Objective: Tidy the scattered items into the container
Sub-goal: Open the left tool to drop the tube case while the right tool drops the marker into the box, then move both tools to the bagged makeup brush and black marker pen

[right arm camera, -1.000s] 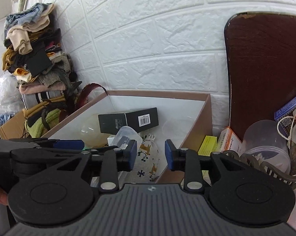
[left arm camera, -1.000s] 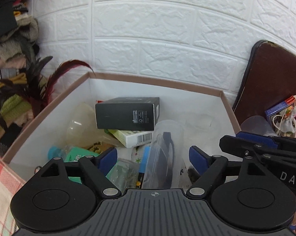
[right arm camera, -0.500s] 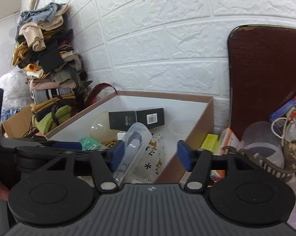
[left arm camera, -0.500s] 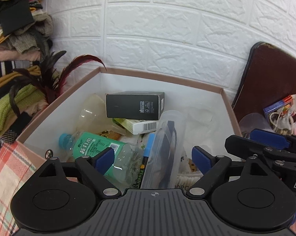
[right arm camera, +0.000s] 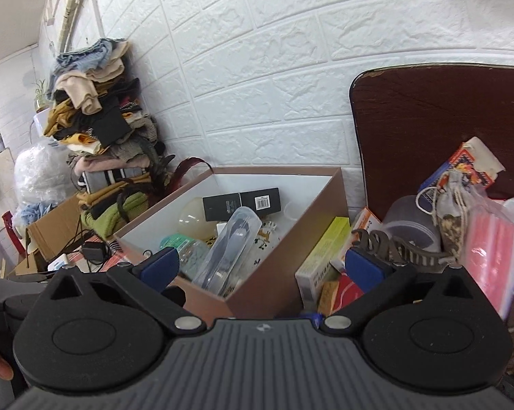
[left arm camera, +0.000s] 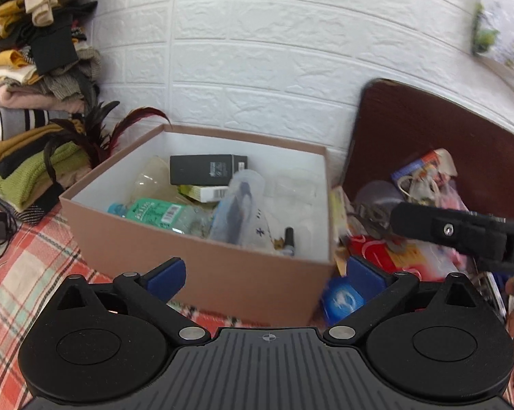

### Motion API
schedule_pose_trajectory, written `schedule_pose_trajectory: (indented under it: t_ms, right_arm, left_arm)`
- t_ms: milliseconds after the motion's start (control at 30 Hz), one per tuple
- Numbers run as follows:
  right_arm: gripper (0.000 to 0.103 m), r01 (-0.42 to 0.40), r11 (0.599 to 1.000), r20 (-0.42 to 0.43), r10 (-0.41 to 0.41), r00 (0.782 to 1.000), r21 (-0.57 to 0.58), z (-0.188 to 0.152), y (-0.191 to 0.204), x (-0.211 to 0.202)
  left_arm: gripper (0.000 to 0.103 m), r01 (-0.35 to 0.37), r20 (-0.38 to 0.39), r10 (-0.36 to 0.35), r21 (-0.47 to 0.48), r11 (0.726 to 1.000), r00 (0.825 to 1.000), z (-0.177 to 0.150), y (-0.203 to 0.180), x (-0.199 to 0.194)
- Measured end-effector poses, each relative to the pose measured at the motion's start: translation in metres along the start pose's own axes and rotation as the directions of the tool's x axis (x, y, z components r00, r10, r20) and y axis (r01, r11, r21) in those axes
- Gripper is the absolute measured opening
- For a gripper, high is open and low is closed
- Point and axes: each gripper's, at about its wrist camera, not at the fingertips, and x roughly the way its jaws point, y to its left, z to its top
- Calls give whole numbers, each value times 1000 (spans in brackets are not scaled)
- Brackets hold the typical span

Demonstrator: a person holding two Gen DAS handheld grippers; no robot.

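I've pulled both grippers back from the box (left arm camera: pixel 202 266); the clear case (right arm camera: pixel 229 253) now lies inside w/ other bits. Left gripper (left arm camera: pixel 263 273) and right gripper (right arm camera: pixel 262 264) jaws apart, empty. Clutter (right arm camera: pixel 325 256) remains beside it.

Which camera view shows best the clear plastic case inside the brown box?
The right wrist view: the clear plastic case appears sharp and nearly whole, leaning on the box contents. In the left wrist view it is blurred and foreshortened.

Each claw (left arm camera: pixel 265 275) (right arm camera: pixel 262 264) is black plastic with blue pads (left arm camera: pixel 166 273), silver screws and a ribbed grey body
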Motion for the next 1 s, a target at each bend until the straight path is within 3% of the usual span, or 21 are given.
schedule_pose_trajectory:
  t_ms: [333, 500, 667, 867, 1000]
  right_arm:
    - [103, 13, 999, -1, -13, 1000, -47, -45, -7, -75]
    - [103, 48, 998, -29, -50, 998, -45, -74, -15, -99]
    - [103, 67, 995, -63, -71, 995, -68, -99, -20, -105]
    - [103, 114, 989, -133, -127, 983, -99, -122, -25, -98]
    - [103, 104, 988, -153, -121, 981, -113, -128, -28, -94]
  left_arm:
    - [103, 42, -55, -44, -42, 998, 998, -69, -35, -38]
    - [103, 21, -78, -26, -61, 998, 997, -92, -47, -41]
    - [103, 0, -101, -8, -80, 997, 995, -115, -58, -44]
    - [103, -37, -142, 23, -97, 995, 990, -127, -56, -30]
    - [103, -43, -162, 30, -83, 996, 986, -130, -55, -19]
